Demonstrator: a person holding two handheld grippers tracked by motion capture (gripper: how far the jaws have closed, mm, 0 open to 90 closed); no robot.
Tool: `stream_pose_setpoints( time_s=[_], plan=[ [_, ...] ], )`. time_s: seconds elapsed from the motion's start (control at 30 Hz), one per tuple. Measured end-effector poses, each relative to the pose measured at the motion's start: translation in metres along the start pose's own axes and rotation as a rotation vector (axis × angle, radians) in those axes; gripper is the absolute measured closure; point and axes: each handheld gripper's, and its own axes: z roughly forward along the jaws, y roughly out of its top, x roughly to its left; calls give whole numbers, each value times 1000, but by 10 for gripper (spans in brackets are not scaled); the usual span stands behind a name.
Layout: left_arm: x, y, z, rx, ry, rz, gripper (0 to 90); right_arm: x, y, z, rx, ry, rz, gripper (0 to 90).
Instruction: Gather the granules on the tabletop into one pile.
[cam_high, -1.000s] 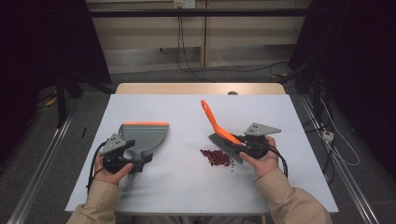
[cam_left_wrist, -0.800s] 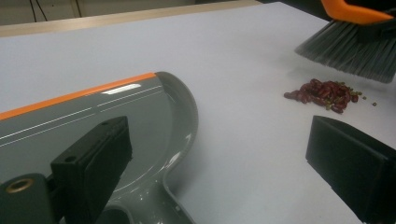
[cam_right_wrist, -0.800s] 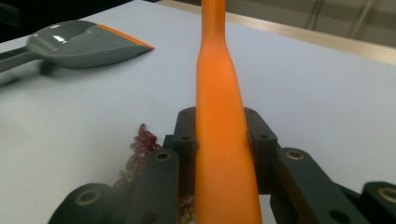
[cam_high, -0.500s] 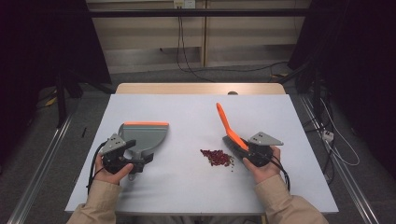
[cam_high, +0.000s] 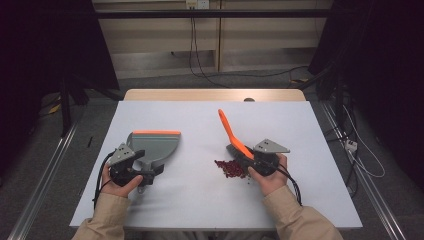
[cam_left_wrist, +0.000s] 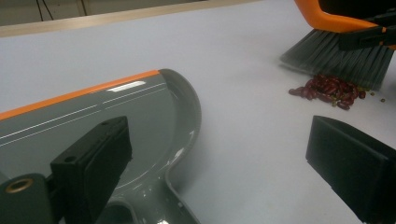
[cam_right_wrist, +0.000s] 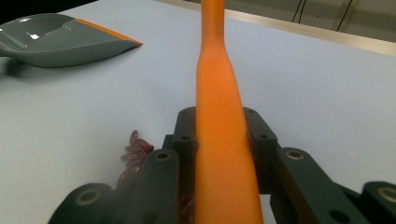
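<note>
Orange brush handle (cam_right_wrist: 219, 116), plain, unlettered

The dustpan (cam_high: 156, 145) is grey with an orange strip along its front lip and thin pale lines across its glossy pan. The brush (cam_high: 235, 137) has an orange handle and grey bristles. The beans (cam_high: 229, 168) are dark red, a few olive crumbs beside them. The desk (cam_high: 200, 200) is pale bluish white with a light wooden far edge. Both tongs are black, left tongs (cam_left_wrist: 224, 172) and right tongs (cam_right_wrist: 219, 140) alike
</note>
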Motion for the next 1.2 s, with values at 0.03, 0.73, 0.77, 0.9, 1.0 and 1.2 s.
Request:
stream_pose_setpoints(
  time_s=[0.03,0.73,0.77,0.9,1.0,1.2],
  plan=[
    [0,0,0,1,0,0,67,0,1,-1,-3,-5,-4,711],
    [-1,0,1,10,3,1,68,21,-7,-27,-82,42,-21,710],
    [-1,-1,1,11,2,1,68,21,-7,-25,-85,36,-29,711],
    [0,-1,2,8,5,-8,68,21,-8,-15,-88,19,-29,711],
    [0,-1,2,5,8,-7,68,20,-5,-10,-90,16,-31,711],
    [1,-1,1,12,5,-4,68,18,2,-1,-97,29,-21,710]
  ],
)
